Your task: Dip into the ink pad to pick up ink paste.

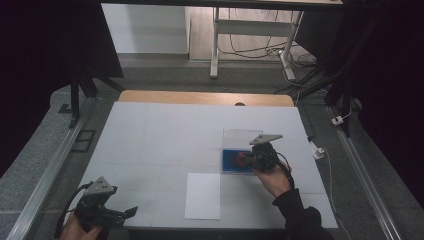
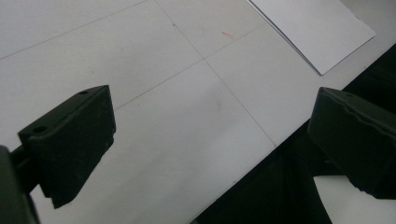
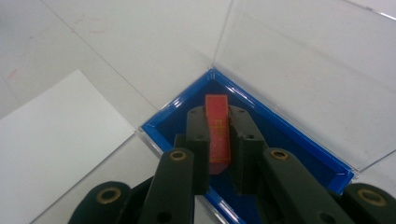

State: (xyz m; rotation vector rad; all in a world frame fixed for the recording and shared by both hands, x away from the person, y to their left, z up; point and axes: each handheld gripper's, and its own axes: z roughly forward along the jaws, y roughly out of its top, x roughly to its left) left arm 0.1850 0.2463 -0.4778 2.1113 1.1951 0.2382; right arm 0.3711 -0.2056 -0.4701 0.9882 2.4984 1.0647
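Right gripper point(image 3: 218, 133) clamped on flat red rectangular block point(image 3: 217, 133), over blue-lined clear plastic case point(image 3: 299, 144) with raised lid. Left gripper point(image 2: 210, 140) spread wide, unloaded, overhanging near edge of white table point(image 2: 177, 130), beside white paper sheet point(image 2: 313, 28).

Red piece's point(image 3: 217, 135) lower end hidden between right gripper's point(image 3: 218, 140) jaws, its print too blurred to read; white sheet point(image 3: 56, 140) cut off at 9 o'clock.
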